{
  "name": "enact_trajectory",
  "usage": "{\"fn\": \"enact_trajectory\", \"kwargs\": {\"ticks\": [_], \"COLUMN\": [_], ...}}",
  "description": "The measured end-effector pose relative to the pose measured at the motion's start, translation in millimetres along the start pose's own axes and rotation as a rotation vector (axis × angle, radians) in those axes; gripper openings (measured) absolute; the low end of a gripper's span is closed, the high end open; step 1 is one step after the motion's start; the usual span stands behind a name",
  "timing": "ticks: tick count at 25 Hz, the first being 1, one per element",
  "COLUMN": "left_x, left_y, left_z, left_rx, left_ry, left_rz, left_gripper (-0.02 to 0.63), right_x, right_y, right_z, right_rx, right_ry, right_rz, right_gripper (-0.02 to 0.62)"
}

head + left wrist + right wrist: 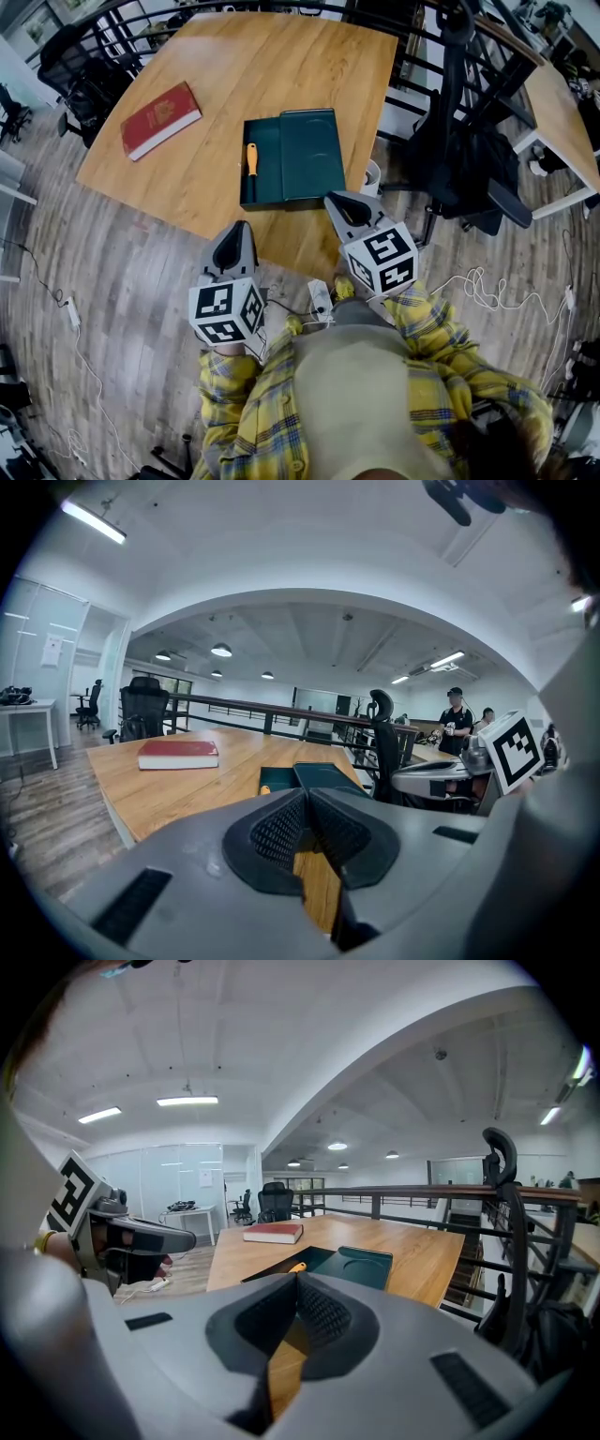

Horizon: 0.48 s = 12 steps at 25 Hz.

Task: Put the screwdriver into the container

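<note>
Colours on the honey-brown wooden table (281, 66)
Dark-green rectangular metal container (314, 150); orange-handled screwdriver (251, 161) inside it; red hardcover book (159, 119) left of the container; nearer than the container, grey left gripper (239, 230) and right gripper (339, 200) with black-and-white marker cubes, and yellow plaid sleeves (230, 375).

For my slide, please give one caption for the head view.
Orange-handled screwdriver lying in open green container on wooden table; left gripper and right gripper shut, empty.

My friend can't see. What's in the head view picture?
Looking down at a wooden table: an open green container with an orange-handled screwdriver lying in its left half, and a red book to its left. Nearer, a person in yellow plaid holds the left gripper and right gripper, both shut and empty.
</note>
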<state>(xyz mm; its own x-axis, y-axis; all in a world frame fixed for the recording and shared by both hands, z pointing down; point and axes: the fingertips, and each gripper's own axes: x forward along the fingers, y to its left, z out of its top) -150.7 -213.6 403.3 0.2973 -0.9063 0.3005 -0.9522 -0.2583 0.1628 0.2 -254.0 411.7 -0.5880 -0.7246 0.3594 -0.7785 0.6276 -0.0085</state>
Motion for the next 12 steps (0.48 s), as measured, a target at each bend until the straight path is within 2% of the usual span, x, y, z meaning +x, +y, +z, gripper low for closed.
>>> {"fn": "enact_trajectory", "kwargs": {"ticks": [12], "left_x": [-3.5], "left_y": [0.9], "left_z": [-6.5], "left_rx": [-0.007], "left_ry": [0.014], "left_rz": [0.001], "left_gripper": [0.02], "right_x": [-2.0], "right_y": [3.5], "right_z": [1.4], "right_rx": [0.0], "right_ry": [0.0], "right_rz": [0.008], "right_gripper": [0.064]}}
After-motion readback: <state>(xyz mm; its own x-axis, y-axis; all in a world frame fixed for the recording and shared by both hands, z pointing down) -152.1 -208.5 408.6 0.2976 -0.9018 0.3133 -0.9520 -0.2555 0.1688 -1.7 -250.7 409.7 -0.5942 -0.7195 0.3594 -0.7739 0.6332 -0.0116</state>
